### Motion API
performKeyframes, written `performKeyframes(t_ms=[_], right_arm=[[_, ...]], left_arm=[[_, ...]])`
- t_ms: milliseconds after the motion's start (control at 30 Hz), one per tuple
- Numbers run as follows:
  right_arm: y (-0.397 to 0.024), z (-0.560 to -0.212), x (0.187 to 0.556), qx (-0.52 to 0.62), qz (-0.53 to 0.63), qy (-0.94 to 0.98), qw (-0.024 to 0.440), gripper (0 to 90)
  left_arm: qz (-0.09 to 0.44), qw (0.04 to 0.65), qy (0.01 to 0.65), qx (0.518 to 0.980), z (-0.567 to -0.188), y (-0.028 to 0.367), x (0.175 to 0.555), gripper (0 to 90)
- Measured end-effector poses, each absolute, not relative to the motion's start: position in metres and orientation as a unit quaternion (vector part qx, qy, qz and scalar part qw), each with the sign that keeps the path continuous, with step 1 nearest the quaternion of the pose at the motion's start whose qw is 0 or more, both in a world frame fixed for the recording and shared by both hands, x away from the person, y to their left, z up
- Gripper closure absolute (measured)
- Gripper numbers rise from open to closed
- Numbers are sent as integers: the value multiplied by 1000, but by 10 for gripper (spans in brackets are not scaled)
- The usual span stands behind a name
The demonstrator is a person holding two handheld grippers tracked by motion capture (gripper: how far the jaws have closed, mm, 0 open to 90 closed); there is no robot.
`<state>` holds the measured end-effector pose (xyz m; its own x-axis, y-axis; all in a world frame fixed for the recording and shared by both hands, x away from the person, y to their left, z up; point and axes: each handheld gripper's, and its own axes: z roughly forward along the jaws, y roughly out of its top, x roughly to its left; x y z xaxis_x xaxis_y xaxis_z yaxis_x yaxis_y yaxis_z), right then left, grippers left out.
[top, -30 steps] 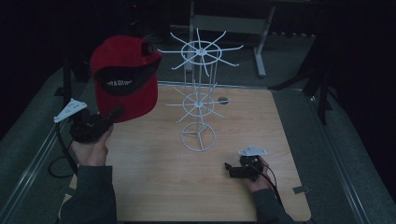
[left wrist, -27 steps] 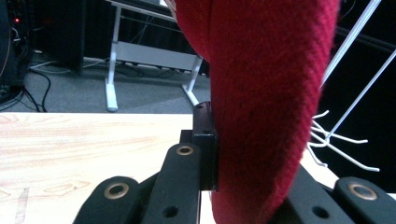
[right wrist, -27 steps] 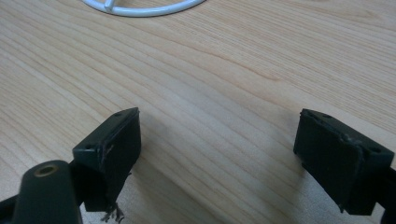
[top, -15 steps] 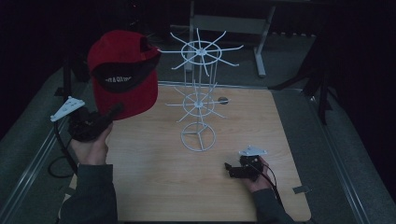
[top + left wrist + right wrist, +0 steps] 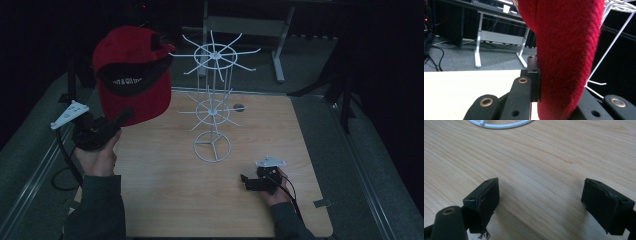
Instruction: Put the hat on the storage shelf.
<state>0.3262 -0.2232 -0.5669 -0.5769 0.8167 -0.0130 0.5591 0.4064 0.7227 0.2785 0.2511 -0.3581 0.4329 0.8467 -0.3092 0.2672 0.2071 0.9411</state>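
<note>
A red cap (image 5: pixel 132 75) with a black underside hangs in the air at the left, its edge pinched in my left gripper (image 5: pixel 125 114), which is shut on it. In the left gripper view the red cloth (image 5: pixel 566 50) runs up from between the black jaws of the left gripper (image 5: pixel 554 82). A white wire rack (image 5: pixel 214 115) with two tiers of spokes stands mid-table, just right of the cap; its wires (image 5: pixel 621 30) show behind the cloth. My right gripper (image 5: pixel 244 179) rests on the table at the front right, open with nothing between its jaws (image 5: pixel 541 195).
The rack's round base ring (image 5: pixel 212 146) (image 5: pixel 499 125) sits on the light wooden table (image 5: pixel 165 200). A metal desk frame (image 5: pixel 245 25) stands behind the table. Dark grey floor surrounds the tabletop, with a small hole (image 5: pixel 239 107) near its far edge.
The cap has risen slightly and tipped in the left gripper. The right gripper has stayed in place.
</note>
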Motion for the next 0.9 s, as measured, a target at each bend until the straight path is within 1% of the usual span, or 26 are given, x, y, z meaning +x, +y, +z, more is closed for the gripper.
performKeyframes(t_ms=[900], right_arm=[[-223,-567,326,421,346,818,185,147]], left_arm=[[240,639,450,575,-354,248,266,850]])
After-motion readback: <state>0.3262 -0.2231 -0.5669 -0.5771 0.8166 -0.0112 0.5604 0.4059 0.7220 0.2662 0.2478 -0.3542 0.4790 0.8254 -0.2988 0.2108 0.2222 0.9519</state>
